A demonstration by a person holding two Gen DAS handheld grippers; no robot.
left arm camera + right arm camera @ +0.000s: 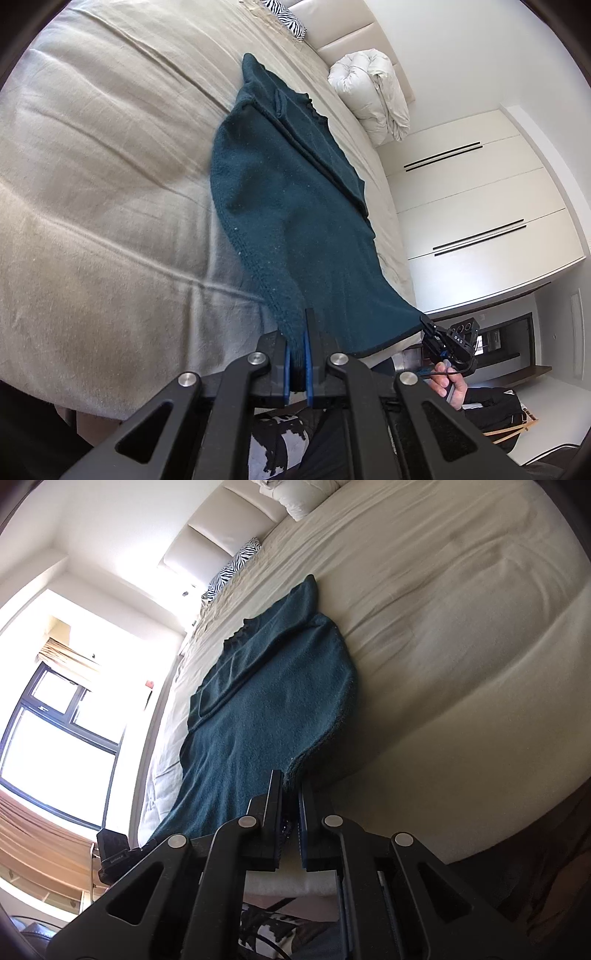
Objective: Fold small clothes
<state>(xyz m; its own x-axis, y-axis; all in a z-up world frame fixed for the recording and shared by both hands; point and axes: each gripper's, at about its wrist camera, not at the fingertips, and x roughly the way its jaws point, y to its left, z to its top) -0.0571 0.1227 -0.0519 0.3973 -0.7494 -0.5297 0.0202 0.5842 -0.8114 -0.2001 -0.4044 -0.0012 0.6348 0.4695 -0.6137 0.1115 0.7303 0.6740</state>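
Note:
A dark teal knit sweater (295, 206) lies stretched out on the beige bed sheet (103, 155), its sleeves folded in over the body. My left gripper (299, 350) is shut on one corner of its bottom hem at the bed's near edge. My right gripper (430, 326) is shut on the other hem corner. In the right wrist view the sweater (258, 709) runs away from my right gripper (290, 812), and my left gripper (122, 849) shows at its far hem corner. The hem is pulled taut between the two.
A rolled white duvet (373, 92) and a zebra-print pillow (284, 14) sit at the head of the bed by the padded headboard (221, 535). White wardrobe doors (480, 206) stand to one side, a window (55, 731) to the other.

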